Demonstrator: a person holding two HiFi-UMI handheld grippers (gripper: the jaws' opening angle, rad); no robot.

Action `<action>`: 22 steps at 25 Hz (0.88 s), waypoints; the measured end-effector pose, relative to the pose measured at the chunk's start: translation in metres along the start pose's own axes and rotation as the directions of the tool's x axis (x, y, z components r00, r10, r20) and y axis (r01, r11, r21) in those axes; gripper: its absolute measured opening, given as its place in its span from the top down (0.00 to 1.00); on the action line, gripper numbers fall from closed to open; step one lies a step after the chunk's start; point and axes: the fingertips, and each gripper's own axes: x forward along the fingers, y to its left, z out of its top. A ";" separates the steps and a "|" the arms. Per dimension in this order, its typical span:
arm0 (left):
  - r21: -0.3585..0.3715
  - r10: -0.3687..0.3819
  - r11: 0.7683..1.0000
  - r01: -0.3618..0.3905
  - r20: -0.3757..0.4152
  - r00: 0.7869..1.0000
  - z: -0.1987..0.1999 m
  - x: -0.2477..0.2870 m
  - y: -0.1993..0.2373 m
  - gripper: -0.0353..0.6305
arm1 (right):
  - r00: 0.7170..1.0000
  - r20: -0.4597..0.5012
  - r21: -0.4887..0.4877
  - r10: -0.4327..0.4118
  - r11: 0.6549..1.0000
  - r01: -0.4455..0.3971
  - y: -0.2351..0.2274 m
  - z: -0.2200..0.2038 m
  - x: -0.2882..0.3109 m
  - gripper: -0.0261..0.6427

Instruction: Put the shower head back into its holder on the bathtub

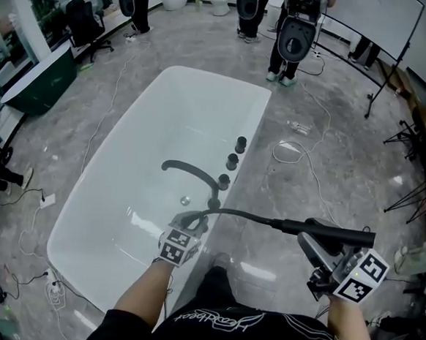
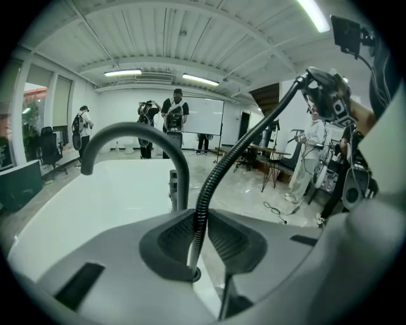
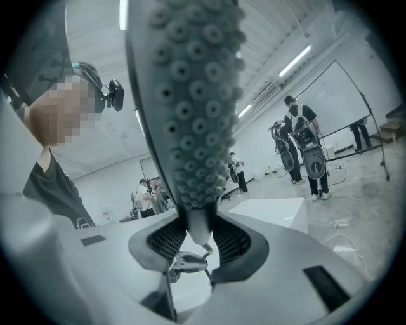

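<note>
The dark shower head (image 1: 340, 233) lies level over the floor to the right of the white bathtub (image 1: 166, 110), with my right gripper (image 1: 321, 244) shut on its handle. In the right gripper view its nozzle face (image 3: 190, 95) rises from the jaws of that gripper (image 3: 202, 238). The ribbed hose (image 1: 246, 216) runs left from it to my left gripper (image 1: 192, 221), which is shut on it just above the tub's near rim. In the left gripper view the hose (image 2: 219, 171) passes between the pads of the left gripper (image 2: 202, 235). It loops to a dark fitting (image 1: 214, 202) on the rim.
A dark curved spout (image 1: 191, 171) arches over the tub, and three dark knobs (image 1: 232, 161) stand along the right rim. Cables (image 1: 295, 150) lie on the floor to the right. Stands (image 1: 414, 137) are at the far right, and several people (image 1: 293, 32) stand beyond the tub.
</note>
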 end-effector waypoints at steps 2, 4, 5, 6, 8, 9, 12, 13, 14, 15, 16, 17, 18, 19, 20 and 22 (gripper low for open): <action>-0.002 -0.008 1.000 0.008 -0.027 1.000 -0.014 0.007 -0.002 0.85 | 1.000 -0.016 -0.006 0.015 1.000 -0.015 0.001 -0.003 0.007 0.76; -0.004 -0.012 1.000 0.012 -0.048 0.999 -0.026 0.011 -0.004 0.85 | 0.999 -0.032 -0.015 0.027 1.000 -0.028 0.003 -0.006 0.015 0.76; -0.003 -0.015 1.000 0.015 -0.058 0.998 -0.031 0.013 -0.005 0.85 | 0.999 -0.038 -0.019 0.032 0.999 -0.033 0.004 -0.006 0.019 0.76; -0.001 -0.017 1.000 0.017 -0.067 0.998 -0.035 0.015 -0.007 0.85 | 0.998 -0.042 -0.022 0.039 0.999 -0.040 0.005 -0.006 0.023 0.76; 0.000 -0.020 1.000 0.020 -0.089 0.996 -0.043 0.018 -0.009 0.85 | 0.997 -0.047 -0.020 0.057 0.998 -0.058 0.008 -0.006 0.031 0.76; -0.005 -0.025 1.000 0.025 -0.098 0.995 -0.048 0.019 -0.010 0.85 | 0.997 -0.049 -0.016 0.068 0.998 -0.068 0.009 -0.007 0.035 0.76; -0.034 -0.048 0.998 0.044 -0.116 0.992 -0.060 0.026 -0.014 0.85 | 0.994 -0.049 -0.010 0.093 0.996 -0.093 0.009 -0.007 0.046 0.76; -0.044 -0.051 0.998 0.046 -0.121 0.991 -0.064 0.028 -0.014 0.85 | 0.994 -0.051 -0.011 0.101 0.995 -0.102 0.009 -0.008 0.050 0.76; -0.052 -0.054 0.997 0.048 -0.130 0.990 -0.069 0.029 -0.015 0.84 | 0.993 -0.056 -0.013 0.108 0.994 -0.109 0.009 -0.009 0.053 0.76; -0.057 -0.060 0.997 0.052 -0.142 0.988 -0.074 0.030 -0.016 0.82 | 0.992 -0.064 -0.017 0.113 0.993 -0.114 0.009 -0.010 0.056 0.76; -0.058 -0.067 0.997 0.058 -0.154 0.986 -0.078 0.031 -0.018 0.78 | 0.991 -0.074 -0.022 0.113 0.993 -0.115 0.009 -0.013 0.060 0.76; -0.055 -0.073 0.996 0.065 -0.166 0.983 -0.082 0.031 -0.020 0.74 | 0.990 -0.084 -0.025 0.112 0.993 -0.115 0.008 -0.015 0.063 0.76; -0.050 -0.077 0.996 0.069 -0.175 0.982 -0.085 0.031 -0.023 0.70 | 0.989 -0.093 -0.026 0.113 0.993 -0.116 0.007 -0.018 0.066 0.76; -0.047 -0.080 0.996 0.073 -0.180 0.980 -0.088 0.030 -0.024 0.70 | 0.988 -0.101 -0.022 0.114 0.993 -0.117 0.006 -0.021 0.070 0.76; -0.049 -0.083 0.996 0.075 -0.180 0.980 -0.090 0.029 -0.026 0.70 | 0.987 -0.111 -0.018 0.114 0.993 -0.117 0.003 -0.025 0.073 0.76; -0.073 -0.085 0.995 0.074 -0.168 0.982 -0.091 0.024 -0.026 0.70 | 0.985 -0.133 -0.011 0.112 0.993 -0.115 -0.002 -0.034 0.081 0.76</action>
